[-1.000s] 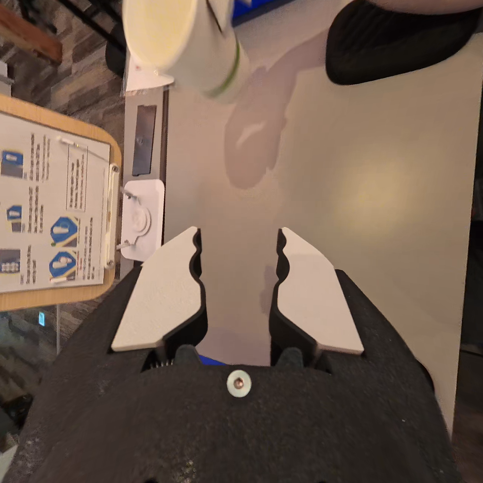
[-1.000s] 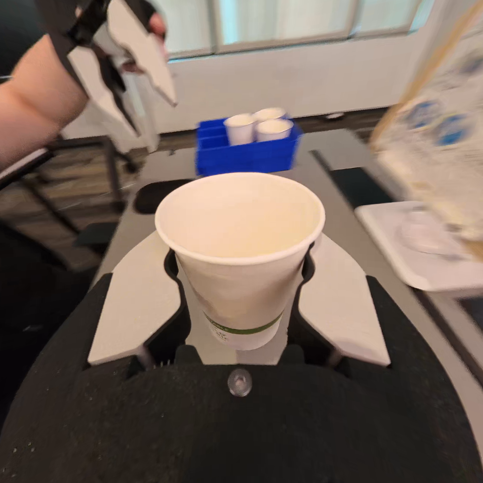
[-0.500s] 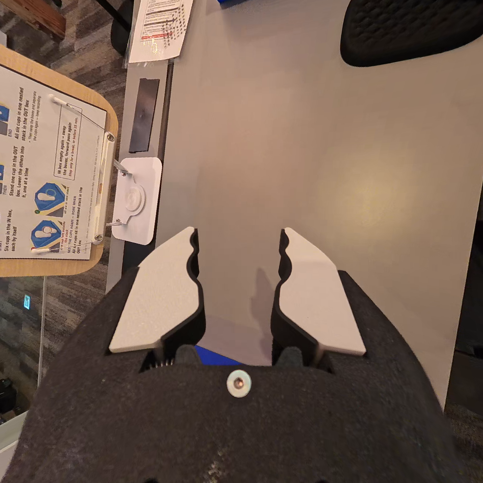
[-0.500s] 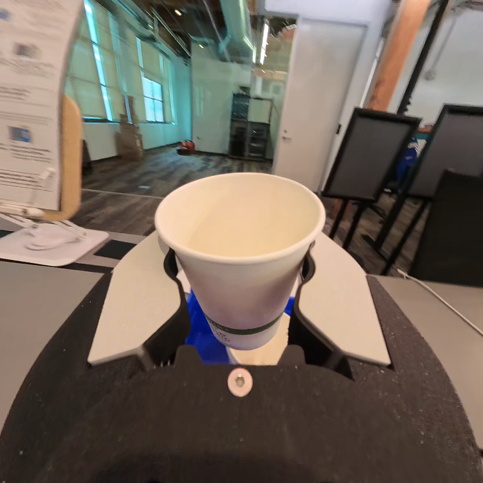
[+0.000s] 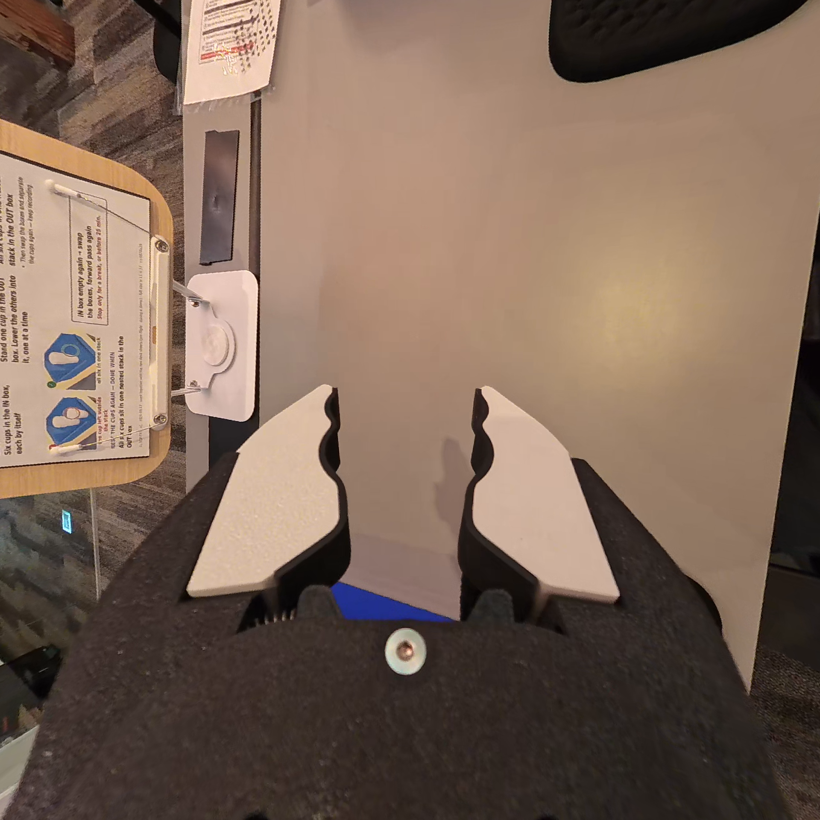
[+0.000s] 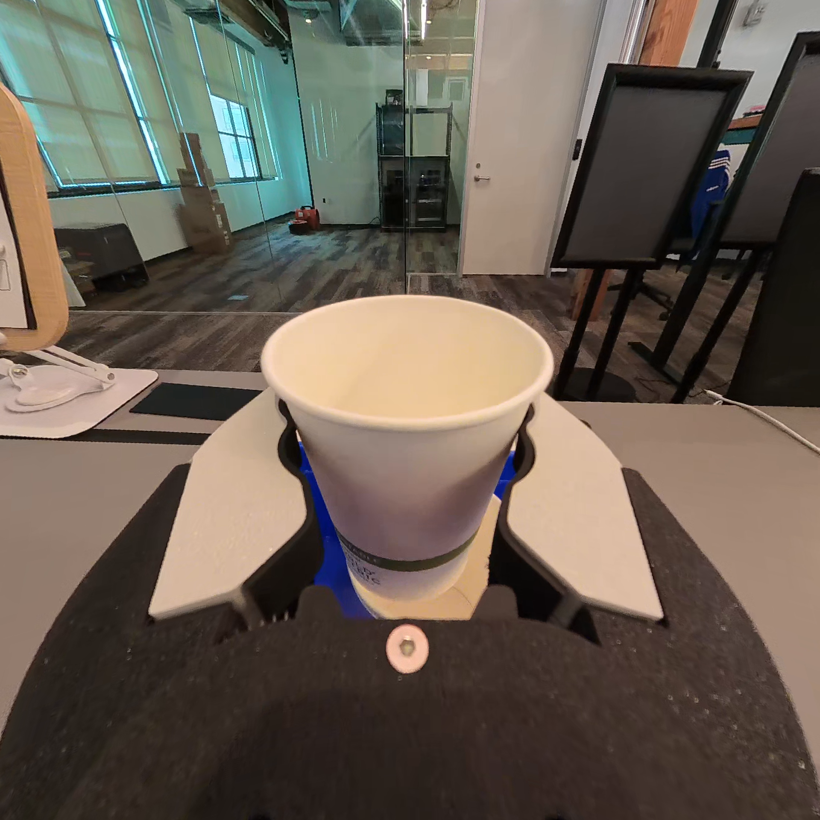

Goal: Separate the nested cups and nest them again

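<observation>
Swung from the blue bin of cups round toward the glass wall, right gripper [image 6: 406,426] clamped on an upright paper cup [image 6: 406,443] above a second cup [image 6: 477,577] in a blue bin [image 6: 330,590]; left gripper [image 5: 406,437] jaws wide, holding nothing, over the table [image 5: 488,266]

Glass-walled office [image 6: 346,155], wood-plank floor [image 6: 266,275], grey table [image 5: 488,222]

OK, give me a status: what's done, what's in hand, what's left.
Done: one paper cup is apart from the others, upright in the right tool.
In hand: it hangs over another cup's open mouth in the blue bin, not yet nested.
Left: lower and release it. The left tool is open and empty over the table. Remaining cup count isn't visible.
</observation>
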The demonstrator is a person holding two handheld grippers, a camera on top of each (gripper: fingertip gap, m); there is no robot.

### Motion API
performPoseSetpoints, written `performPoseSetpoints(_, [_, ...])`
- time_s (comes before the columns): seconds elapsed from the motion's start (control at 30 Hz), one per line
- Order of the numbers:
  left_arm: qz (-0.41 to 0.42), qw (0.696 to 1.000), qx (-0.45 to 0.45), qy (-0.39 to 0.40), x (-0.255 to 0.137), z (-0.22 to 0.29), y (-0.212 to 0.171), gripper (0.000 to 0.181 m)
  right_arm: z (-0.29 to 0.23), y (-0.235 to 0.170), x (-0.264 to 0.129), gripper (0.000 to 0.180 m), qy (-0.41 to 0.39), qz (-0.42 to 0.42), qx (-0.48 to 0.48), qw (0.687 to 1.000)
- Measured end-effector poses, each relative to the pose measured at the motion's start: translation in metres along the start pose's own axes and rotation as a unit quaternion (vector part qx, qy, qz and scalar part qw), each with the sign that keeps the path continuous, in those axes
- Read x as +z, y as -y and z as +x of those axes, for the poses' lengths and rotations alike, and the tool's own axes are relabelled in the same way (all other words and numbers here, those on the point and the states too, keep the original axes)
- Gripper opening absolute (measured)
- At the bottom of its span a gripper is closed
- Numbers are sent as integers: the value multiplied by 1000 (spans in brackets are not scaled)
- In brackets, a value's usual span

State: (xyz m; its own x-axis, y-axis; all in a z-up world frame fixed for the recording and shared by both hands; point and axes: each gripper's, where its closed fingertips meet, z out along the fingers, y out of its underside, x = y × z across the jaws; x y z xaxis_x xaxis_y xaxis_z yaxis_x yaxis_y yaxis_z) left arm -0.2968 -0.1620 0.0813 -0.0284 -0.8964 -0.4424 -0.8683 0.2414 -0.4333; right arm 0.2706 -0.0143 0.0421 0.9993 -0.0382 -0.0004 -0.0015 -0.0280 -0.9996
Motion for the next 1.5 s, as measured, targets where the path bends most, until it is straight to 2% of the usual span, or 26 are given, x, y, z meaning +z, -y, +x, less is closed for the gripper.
performPoseSetpoints(0.17, [1,1000,-1,0,-3,0,2,56,13,7,-8,94,-33,20,-11,999])
performPoseSetpoints(0.27, [-4,1000,0,-3,-4,1,1,56,10,0,-3,93,-17,12,0,1000])
performPoseSetpoints(0.7, [-18,1000,0,-15,-2,8,-5,55,-3,17,2,91,14,134,0,991])
performPoseSetpoints(0.97, [-24,999,3,-23,2,11,-5,55,9,11,5,91,-20,149,-5,989])
performPoseSetpoints(1.27, [-27,999,8,-29,4,14,-3,54,11,-23,18,93,-4,55,-5,998])
performPoseSetpoints(1.5, [-24,999,9,-26,2,13,-1,54,11,-55,18,95,0,-78,-55,995])
